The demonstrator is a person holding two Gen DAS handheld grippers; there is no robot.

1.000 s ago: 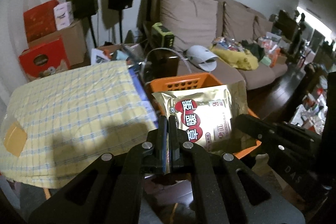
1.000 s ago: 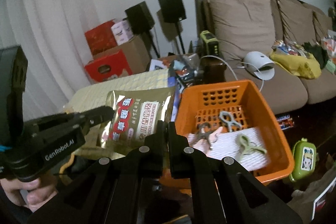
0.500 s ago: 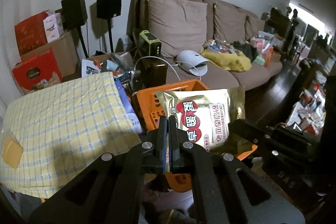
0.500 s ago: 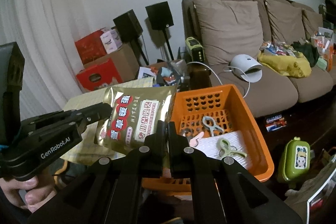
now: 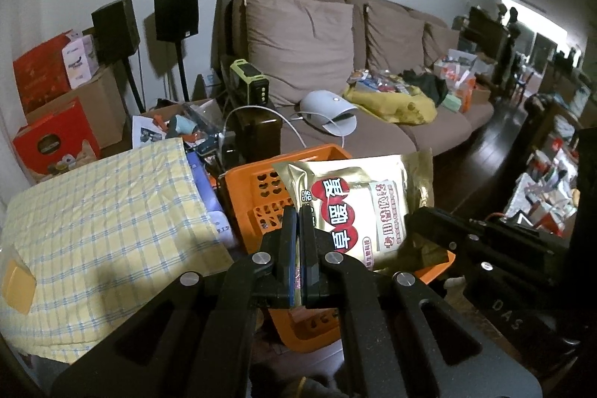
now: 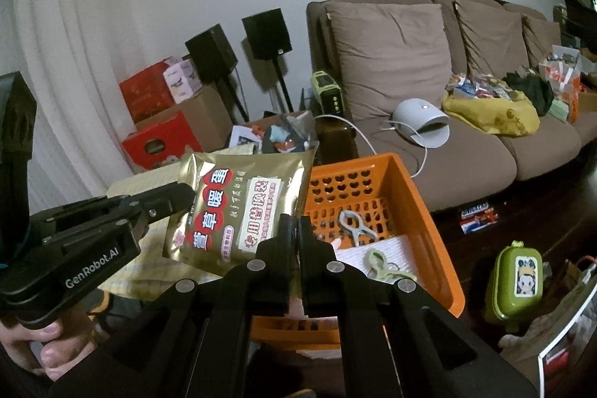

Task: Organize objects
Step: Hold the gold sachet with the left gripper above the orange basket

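Observation:
A gold foil packet [image 5: 367, 207] [image 6: 238, 207] with red circles and printed characters hangs in the air above an orange plastic basket [image 5: 257, 189] [image 6: 421, 207]. My left gripper [image 5: 298, 215] is shut on the packet's left edge. My right gripper [image 6: 294, 222] is shut on its right edge. Each gripper shows in the other's view, the left gripper [image 6: 186, 194] at the packet's side and the right gripper [image 5: 414, 217] likewise. Inside the basket lie a grey clip [image 6: 354, 226], a pale green clip [image 6: 380, 265] and a white sheet [image 6: 388, 248].
A table under a yellow checked cloth [image 5: 97, 211] stands left of the basket. Behind are a brown sofa [image 6: 447, 69] with clutter, a white device [image 6: 421, 122], black speakers [image 5: 175, 13] and red boxes [image 5: 52, 137]. A green case [image 6: 516, 280] sits on the dark floor. A hand [image 6: 33, 349] grips the left gripper's handle.
Both grippers have carried the packet rightward, from partly over the checked cloth to over the basket. Both stayed shut on it.

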